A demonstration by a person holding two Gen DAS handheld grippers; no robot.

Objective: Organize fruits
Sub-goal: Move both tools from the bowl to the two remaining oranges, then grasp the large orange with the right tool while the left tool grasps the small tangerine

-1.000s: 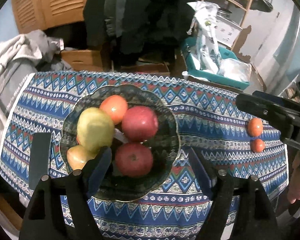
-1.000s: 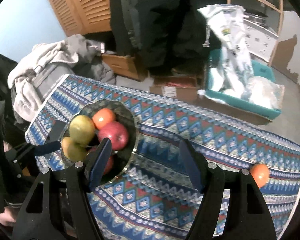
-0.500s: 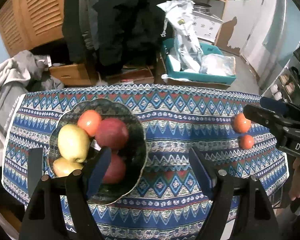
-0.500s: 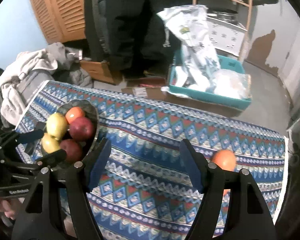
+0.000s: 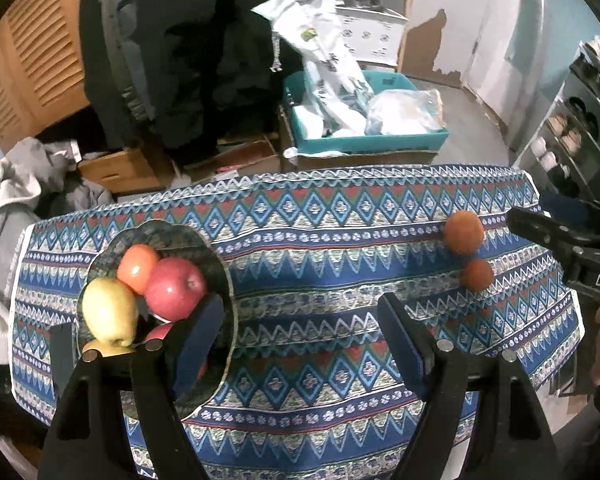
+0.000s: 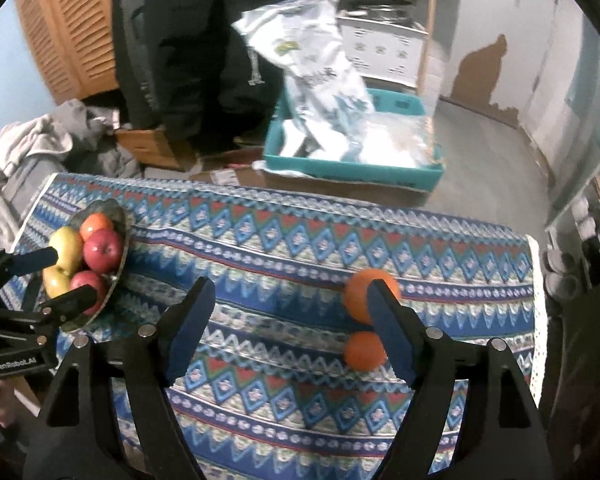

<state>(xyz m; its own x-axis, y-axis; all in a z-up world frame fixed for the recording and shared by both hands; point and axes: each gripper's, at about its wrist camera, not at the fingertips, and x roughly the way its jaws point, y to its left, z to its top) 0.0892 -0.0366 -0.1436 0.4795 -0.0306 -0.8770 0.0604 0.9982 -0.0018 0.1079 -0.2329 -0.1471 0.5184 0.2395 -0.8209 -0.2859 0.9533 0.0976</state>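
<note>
Since the right tool (image 6: 290, 300) is spread wide, the larger orange (image 6: 366, 294) behind its right finger could be knocked rolling.

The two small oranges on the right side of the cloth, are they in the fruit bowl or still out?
Out. Both oranges lie on the patterned cloth, far from the bowl holding the other fruit.

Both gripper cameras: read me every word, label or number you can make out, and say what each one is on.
"GenRobot.AI": white lettering on the left gripper body, right wrist view.
"DAS": cut off at the frame edge, on the right gripper body, left wrist view.
White bag in the teal bin: printing too blurred to read.
</note>
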